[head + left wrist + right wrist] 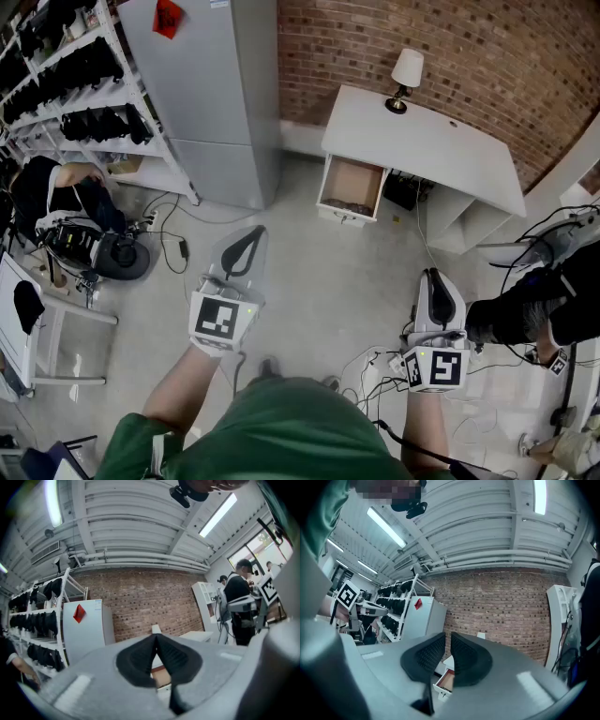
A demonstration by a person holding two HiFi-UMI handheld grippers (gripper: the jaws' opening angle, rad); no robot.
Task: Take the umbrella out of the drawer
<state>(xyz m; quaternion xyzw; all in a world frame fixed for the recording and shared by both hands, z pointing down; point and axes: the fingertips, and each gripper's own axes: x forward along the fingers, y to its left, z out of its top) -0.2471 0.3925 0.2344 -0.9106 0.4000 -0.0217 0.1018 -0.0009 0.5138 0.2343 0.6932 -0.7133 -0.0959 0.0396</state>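
Tools: left tool (251, 240) and right tool (437, 278) both pressed together, empty | Umbrella: not identifiable; dark shape (345, 205) in open white wood-lined drawer (353, 181), upper centre | Risk: closed jaws may shove it deeper; loose floor cables (379, 370) could trip.

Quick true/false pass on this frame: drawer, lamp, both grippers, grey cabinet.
1. The desk's drawer is pulled open. True.
2. The lamp stands on the floor beside the desk. False: it stands on the white desk, at the edge by the brick wall.
3. The left gripper holds the umbrella. False: its jaws are closed with nothing between them.
4. The right gripper is well short of the drawer and touches nothing. True.
5. In the head view the grey cabinet with the red tag is right of the desk. False: it is left of it.
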